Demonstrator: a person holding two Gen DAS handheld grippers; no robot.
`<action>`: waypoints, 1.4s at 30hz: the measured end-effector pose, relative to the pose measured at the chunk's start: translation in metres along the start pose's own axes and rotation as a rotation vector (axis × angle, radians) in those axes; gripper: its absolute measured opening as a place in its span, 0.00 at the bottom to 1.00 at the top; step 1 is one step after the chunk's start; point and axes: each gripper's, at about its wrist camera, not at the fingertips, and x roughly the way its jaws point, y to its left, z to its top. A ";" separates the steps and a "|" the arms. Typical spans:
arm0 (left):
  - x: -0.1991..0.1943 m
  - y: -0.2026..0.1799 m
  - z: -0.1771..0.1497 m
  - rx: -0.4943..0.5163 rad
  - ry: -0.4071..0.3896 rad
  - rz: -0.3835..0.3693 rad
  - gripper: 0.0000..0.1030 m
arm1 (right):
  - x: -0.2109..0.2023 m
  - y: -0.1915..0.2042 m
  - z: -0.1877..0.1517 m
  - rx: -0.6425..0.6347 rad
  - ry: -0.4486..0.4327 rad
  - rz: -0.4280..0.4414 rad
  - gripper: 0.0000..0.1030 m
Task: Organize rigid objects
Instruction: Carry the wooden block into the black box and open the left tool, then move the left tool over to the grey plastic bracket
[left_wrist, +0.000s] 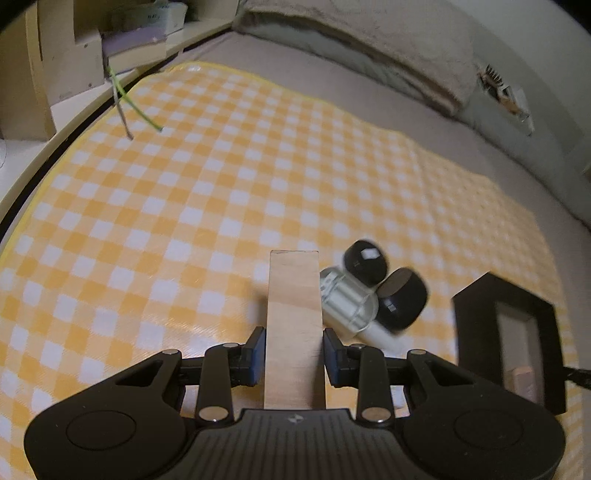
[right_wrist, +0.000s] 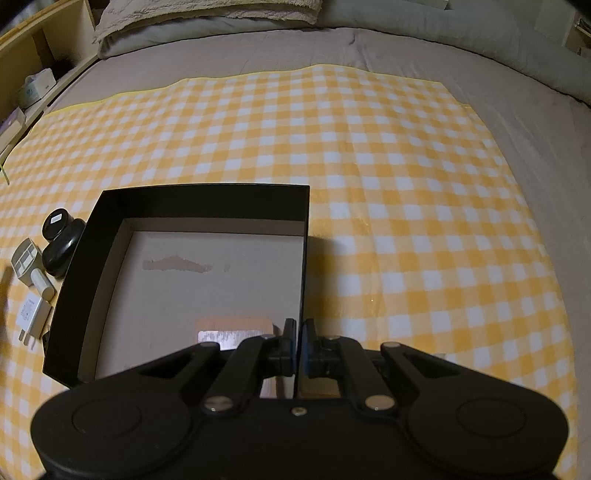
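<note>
Left gripper (left_wrist: 294, 356): fingers clamped on wooden block (left_wrist: 293, 325), above checked cloth (left_wrist: 184, 192) | Right gripper (right_wrist: 298, 345): fingers pinching black box (right_wrist: 207, 201) wall, seemingly its right side | Bed.

The left wrist camera sits close behind its gripper (left_wrist: 294, 354), tilted steeply down at the checked cloth (left_wrist: 184, 206) on the bed, the black box (left_wrist: 476, 325) at 3 o'clock. The right wrist camera looks down over its own gripper (right_wrist: 297, 347) into that box (right_wrist: 207, 201) from close above. Both views share the cloth, the box and the two black jars (left_wrist: 384, 284) (right_wrist: 61, 240), at 9 o'clock on the right.
</note>
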 end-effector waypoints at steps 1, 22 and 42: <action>-0.003 -0.003 0.001 0.001 -0.007 -0.007 0.33 | 0.000 0.000 0.000 0.000 0.000 0.000 0.04; 0.029 -0.183 -0.014 0.175 0.059 -0.251 0.33 | -0.002 0.004 0.001 -0.036 0.005 -0.039 0.03; 0.045 -0.211 -0.028 0.210 0.101 -0.228 0.63 | -0.007 0.004 -0.005 -0.029 0.003 -0.020 0.03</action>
